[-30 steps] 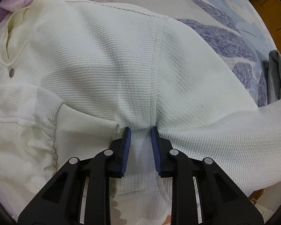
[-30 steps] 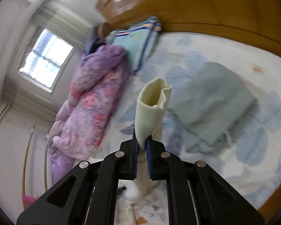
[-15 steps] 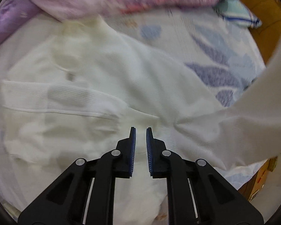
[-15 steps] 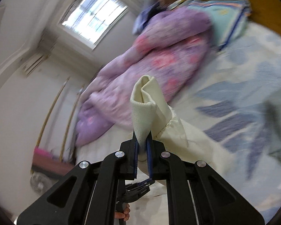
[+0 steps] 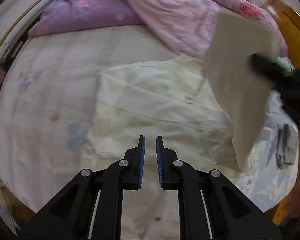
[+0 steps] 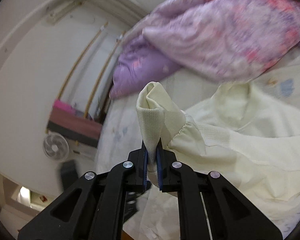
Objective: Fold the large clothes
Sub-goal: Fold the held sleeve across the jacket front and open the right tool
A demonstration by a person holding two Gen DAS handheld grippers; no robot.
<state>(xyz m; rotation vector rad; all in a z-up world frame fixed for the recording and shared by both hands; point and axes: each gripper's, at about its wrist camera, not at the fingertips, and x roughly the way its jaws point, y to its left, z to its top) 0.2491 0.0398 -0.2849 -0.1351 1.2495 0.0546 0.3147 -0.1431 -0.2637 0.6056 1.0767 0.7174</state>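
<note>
The left tongs [image 5: 150, 146] hung above the bed [image 5: 50, 100], jaws narrowly apart, gripping nothing. The right tongs [image 6: 152, 158] were clamped on the cream garment's cuff [image 6: 152, 116], the sleeve [image 5: 236, 92] lifted at right. The garment [image 5: 154, 104] lay mid-bed, near the purple quilt [image 5: 170, 16]. Motion blur smeared details.

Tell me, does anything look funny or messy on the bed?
Yes. One sleeve of the cream top is up in the air, its cuff pinched by the right gripper, while the rest of the top lies on the bed. The purple quilt is heaped in a crumpled pile behind it.
</note>
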